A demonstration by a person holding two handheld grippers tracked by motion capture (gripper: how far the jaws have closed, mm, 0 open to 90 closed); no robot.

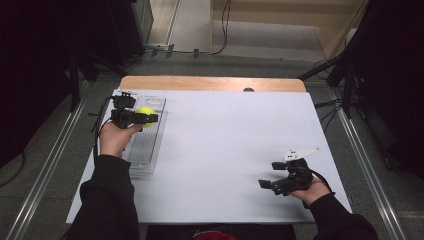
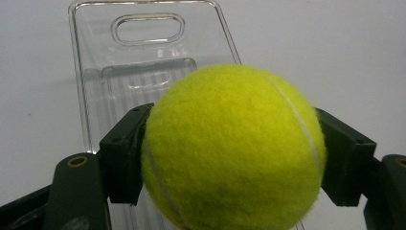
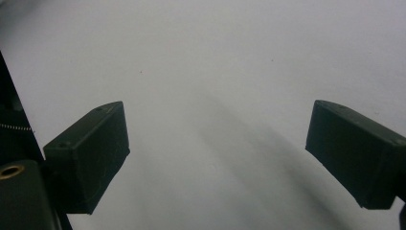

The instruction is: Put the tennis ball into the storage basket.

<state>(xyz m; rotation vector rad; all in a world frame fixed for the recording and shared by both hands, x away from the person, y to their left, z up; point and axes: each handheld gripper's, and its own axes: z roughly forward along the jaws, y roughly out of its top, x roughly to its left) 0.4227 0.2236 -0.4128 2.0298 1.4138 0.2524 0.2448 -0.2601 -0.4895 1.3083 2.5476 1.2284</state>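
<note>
While left gripper (image 2: 230,158) clenched fuzzy yellow tennis ball (image 2: 233,148) above clear ribbed plastic tray (image 2: 95,91), upper-left frame, right gripper (image 3: 215,158) gaped empty. Risk: early release, ball bounced off tray.

A ball (image 1: 145,112) sits over the tray (image 1: 150,150) at the table's (image 1: 225,140) left edge.

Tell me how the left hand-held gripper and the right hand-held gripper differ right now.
The left hand-held gripper is shut on the tennis ball over the clear tray; the right hand-held gripper is open, with nothing between its jaws, above bare white table. Both have black jaws.
</note>
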